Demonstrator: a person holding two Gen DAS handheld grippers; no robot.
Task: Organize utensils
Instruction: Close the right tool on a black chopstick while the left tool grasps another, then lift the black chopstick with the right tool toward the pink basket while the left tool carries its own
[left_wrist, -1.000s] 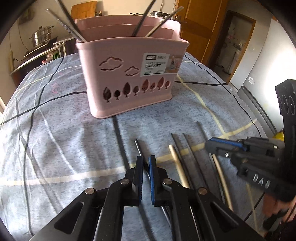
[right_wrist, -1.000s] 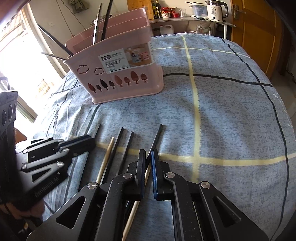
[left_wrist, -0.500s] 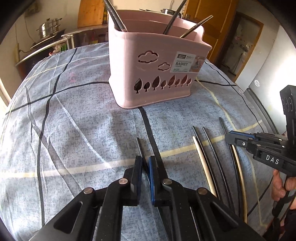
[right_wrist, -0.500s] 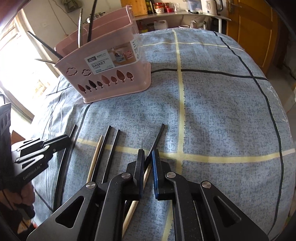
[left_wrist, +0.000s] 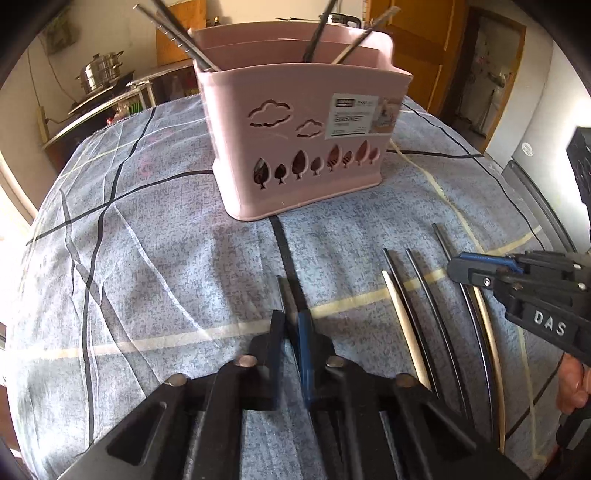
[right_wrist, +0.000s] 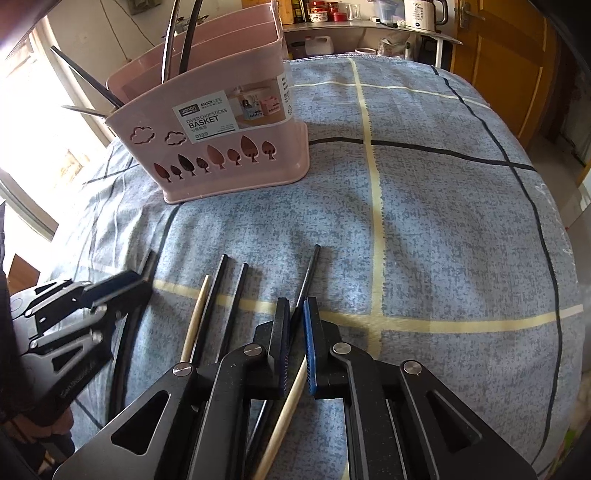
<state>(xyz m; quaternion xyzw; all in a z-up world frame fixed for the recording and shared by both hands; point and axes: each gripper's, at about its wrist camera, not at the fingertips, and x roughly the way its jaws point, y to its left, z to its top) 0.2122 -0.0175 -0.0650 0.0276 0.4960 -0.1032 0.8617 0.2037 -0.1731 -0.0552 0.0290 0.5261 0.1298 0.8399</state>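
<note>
Label text on basket (right_wrist: 229, 125) reads only rightward.

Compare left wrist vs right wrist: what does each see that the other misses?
Left wrist only: a steel steamer pot on a side counter, and the "DAS" marking on the right tongs.

Right wrist only: a white electric kettle on a shelf, and the readable label saying "BASKET".

Both: the pink chopstick basket, chopsticks lying on the blue checked cloth, and the opposite tongs.
</note>
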